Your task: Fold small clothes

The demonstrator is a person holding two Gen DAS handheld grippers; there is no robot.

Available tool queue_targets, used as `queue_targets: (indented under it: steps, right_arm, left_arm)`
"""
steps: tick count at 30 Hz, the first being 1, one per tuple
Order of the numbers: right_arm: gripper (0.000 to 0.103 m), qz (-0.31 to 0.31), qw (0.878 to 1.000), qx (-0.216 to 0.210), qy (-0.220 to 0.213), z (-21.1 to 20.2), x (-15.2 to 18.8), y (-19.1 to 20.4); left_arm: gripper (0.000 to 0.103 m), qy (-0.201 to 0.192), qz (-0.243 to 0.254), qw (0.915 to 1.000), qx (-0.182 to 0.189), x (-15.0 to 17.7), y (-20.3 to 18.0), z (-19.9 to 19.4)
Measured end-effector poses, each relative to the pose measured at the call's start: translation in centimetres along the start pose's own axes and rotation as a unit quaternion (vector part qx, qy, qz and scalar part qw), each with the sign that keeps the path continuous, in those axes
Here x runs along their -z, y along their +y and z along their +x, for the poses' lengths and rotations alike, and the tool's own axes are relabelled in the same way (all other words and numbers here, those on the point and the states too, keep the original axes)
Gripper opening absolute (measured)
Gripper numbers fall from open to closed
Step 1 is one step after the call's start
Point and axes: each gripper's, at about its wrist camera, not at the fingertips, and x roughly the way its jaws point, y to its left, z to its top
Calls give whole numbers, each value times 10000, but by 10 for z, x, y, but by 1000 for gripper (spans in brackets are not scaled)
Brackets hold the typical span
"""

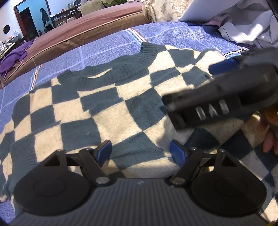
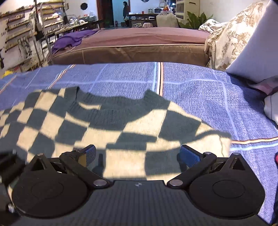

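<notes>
A small knitted sweater [image 1: 107,107] in a teal and cream check with a ribbed teal collar lies flat on a blue plaid blanket [image 1: 107,47], collar away from me. My left gripper [image 1: 141,153] is open just above the sweater's near part, blue pads apart, holding nothing. The right gripper's black body [image 1: 217,104] crosses the right of the left wrist view, blurred. In the right wrist view the sweater [image 2: 111,125] fills the lower middle, and my right gripper [image 2: 137,156] is open and empty over its near edge.
The blue blanket [image 2: 191,97] covers the near bed. A brown bed [image 2: 139,45] stands behind it with a purple cloth [image 2: 71,39]. White and patterned bedding [image 2: 243,43] is piled at the right. A person [image 2: 125,10] stands in the far doorway.
</notes>
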Motion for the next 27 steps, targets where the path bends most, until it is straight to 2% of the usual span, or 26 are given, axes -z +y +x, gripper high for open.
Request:
queue_targets:
  steps: [1, 3, 4, 9, 11, 12, 14, 15, 16, 17, 19, 20, 22, 23, 25, 26, 27]
  right_arm:
    - [103, -86, 10000, 9, 5, -1, 9, 2]
    - [103, 132, 9996, -81, 247, 16, 19, -5]
    - [103, 132, 9998, -72, 121, 21, 18, -7]
    - [103, 122, 9997, 138, -176, 51, -26, -10]
    - [103, 581, 9983, -11, -90, 41, -38, -21]
    - [103, 741, 9967, -198, -251, 26, -37, -26]
    - [103, 685, 9966, -344, -317, 3, -30, -26]
    - [103, 496, 9979, -336, -265, -5, -24, -22]
    - [103, 225, 9987, -375, -256, -11, -16, -17]
    - [103, -85, 9986, -449, -251, -15, -9, -9]
    - [103, -745, 9953, -548, -299, -17, 6, 9]
    - [103, -1162, 9909, -618, -275, -15, 15, 18]
    - [103, -1587, 9862, -430, 190, -5, 33, 24]
    - [103, -1296, 9896, -610, 92, -10, 41, 12]
    - [103, -671, 9931, -876, 386, -21, 51, -20]
    - [103, -687, 9926, -834, 555, -29, 55, -29]
    - [103, -890, 9919, -587, 693, -36, 57, -32]
  left_arm:
    - [79, -2, 4, 10000, -22, 1, 0, 1]
    - [84, -48, 57, 9999, -129, 2, -2, 2]
    - [84, -40, -8, 9999, -132, 2, -1, 2]
    - [86, -3, -71, 10000, 3, -2, 10, -5]
    - [86, -122, -659, 9976, 175, -1, 38, -23]
    - [86, -319, -1053, 9936, 242, 2, 57, -36]
    - [88, -618, -1684, 9837, 159, 8, 98, -54]
    - [88, -583, -1799, 9820, -4, 10, 115, -55]
    - [84, -461, -1785, 9826, -222, 10, 129, -52]
    - [70, -298, -1729, 9835, -448, 11, 138, -46]
    - [54, 100, -1478, 9867, -668, 13, 149, -25]
    - [56, 264, -1210, 9891, -797, 17, 149, -15]
    - [66, 118, -897, 9909, -992, 27, 147, -16]
    - [75, 140, -861, 9903, -1082, 31, 148, -19]
    - [91, 209, -845, 9886, -1225, 42, 158, -26]
    - [93, 220, -969, 9877, -1210, 47, 166, -29]
    - [93, 221, -1192, 9865, -1099, 50, 173, -34]
